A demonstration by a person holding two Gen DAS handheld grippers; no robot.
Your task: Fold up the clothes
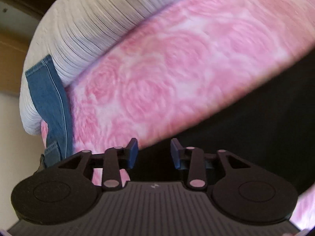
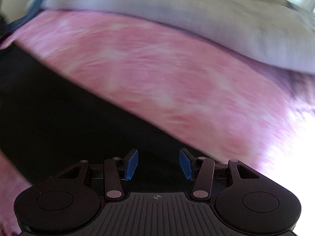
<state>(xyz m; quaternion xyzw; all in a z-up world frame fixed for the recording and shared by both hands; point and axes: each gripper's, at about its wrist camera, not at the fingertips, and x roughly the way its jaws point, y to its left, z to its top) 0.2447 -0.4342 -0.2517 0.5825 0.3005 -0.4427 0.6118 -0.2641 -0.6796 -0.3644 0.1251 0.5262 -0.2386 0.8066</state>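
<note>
Both the left hand-held gripper (image 1: 154, 153) and right hand-held gripper (image 2: 158, 164) hang open and empty over the dark black garment (image 1: 246, 129) on the pink rose-patterned blanket (image 1: 177, 68), so the next fold seemingly calls for gripping a near edge.

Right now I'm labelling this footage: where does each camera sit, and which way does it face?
Left wrist: on the left gripper, angled down at a black garment, pink blanket, jeans; open fingers show.
Right wrist: on the right gripper, same downward angle; open fingers show.
Shared: garment, blanket, white pillow.
</note>
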